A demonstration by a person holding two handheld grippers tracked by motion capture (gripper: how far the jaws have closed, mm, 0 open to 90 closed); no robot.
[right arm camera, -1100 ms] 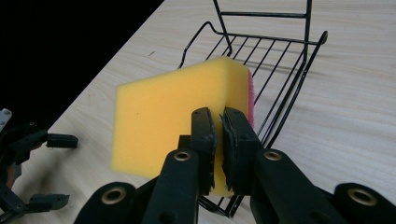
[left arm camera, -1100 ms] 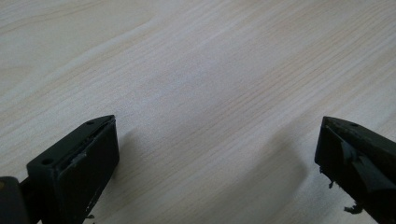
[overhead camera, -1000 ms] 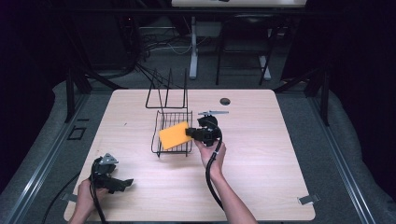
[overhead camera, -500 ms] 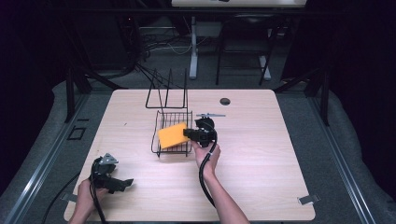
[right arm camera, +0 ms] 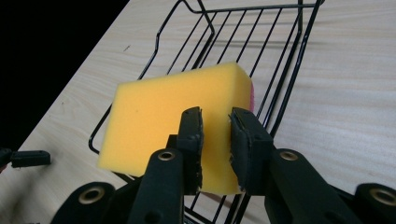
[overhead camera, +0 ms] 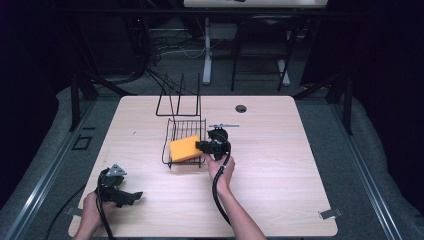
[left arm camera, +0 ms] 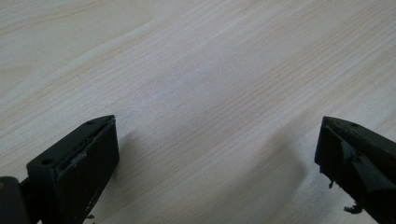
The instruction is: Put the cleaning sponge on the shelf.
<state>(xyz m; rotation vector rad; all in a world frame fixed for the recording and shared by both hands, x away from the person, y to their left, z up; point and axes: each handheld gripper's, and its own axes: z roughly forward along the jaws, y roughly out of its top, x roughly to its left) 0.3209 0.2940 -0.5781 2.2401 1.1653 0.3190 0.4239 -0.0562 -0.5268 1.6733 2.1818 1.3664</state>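
sponge in rack, mid table

The right gripper is covering the sponge's near edge at 6 o'clock, hiding any contact. The rack's near rim is running off the bottom edge. The left gripper's bodies are being cropped.

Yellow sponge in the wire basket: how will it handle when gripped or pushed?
The sponge looks like soft open foam, so it probably squashes under the pads and is light for its bulk. Its matte surface should not slip much. Lying flat with square edges in the basket, it should slide, not roll.
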